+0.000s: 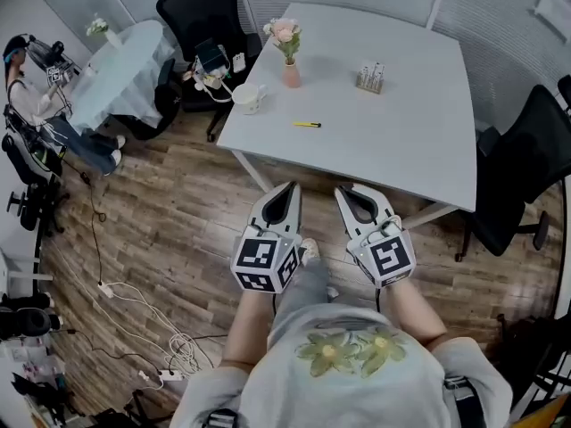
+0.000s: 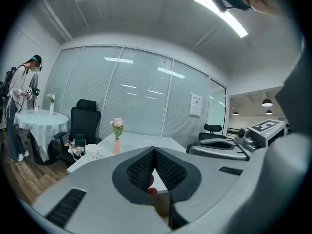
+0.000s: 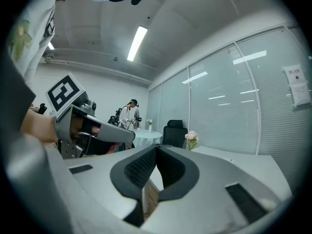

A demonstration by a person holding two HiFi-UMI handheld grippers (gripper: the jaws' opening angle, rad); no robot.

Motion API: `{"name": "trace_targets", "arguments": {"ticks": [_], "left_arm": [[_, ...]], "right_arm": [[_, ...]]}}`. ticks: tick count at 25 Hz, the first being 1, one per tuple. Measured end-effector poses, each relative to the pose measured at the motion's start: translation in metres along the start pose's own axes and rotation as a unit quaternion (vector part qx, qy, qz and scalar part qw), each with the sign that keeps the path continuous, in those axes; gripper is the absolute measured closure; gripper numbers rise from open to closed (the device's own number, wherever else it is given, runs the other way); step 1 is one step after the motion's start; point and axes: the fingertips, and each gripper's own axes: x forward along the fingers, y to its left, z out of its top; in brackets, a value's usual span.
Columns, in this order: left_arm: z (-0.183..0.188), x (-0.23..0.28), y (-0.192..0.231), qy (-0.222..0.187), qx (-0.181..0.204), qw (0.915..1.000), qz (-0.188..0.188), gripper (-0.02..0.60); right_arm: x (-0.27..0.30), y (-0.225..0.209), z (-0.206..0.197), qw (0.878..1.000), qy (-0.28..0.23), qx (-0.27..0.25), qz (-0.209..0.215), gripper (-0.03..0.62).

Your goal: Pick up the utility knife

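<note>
A small yellow utility knife (image 1: 307, 125) lies on the white table (image 1: 393, 132), left of its middle, in the head view. Both grippers hang side by side in front of the table's near edge, over the wooden floor, well short of the knife. My left gripper (image 1: 291, 186) has its jaws together with nothing between them, tips meeting (image 2: 154, 150). My right gripper (image 1: 346, 191) is likewise shut and empty, tips meeting (image 3: 157, 148). The knife does not show in either gripper view.
On the table stand a pink flower vase (image 1: 290, 65), a white mug (image 1: 249, 98) and a small holder (image 1: 370, 78). Black office chairs (image 1: 522, 172) flank the table. A person (image 1: 36, 105) stands by a round covered table (image 1: 120, 65) at left. Cables (image 1: 152, 328) lie on the floor.
</note>
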Motion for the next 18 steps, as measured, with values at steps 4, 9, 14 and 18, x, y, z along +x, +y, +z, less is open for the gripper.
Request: {"name": "trace_targets", "arguments": {"ticks": [4, 9, 14, 18], "left_arm": [[0.008, 0.024, 0.025, -0.001, -0.007, 1.0, 0.005, 0.58], [0.016, 0.053, 0.056, -0.001, -0.011, 0.9999, 0.012, 0.58], [0.029, 0.079, 0.091, -0.007, -0.012, 0.9998, 0.013, 0.58], [0.034, 0.093, 0.115, -0.01, -0.017, 0.9997, 0.011, 0.58]], "right_arm": [[0.031, -0.016, 0.005, 1.0, -0.004, -0.004, 0.008, 0.588], [0.07, -0.039, 0.007, 1.0, 0.002, -0.015, 0.01, 0.588], [0.113, -0.054, 0.011, 1.0, 0.001, -0.021, 0.015, 0.588], [0.135, -0.062, 0.01, 1.0, 0.012, -0.023, 0.014, 0.554]]}}
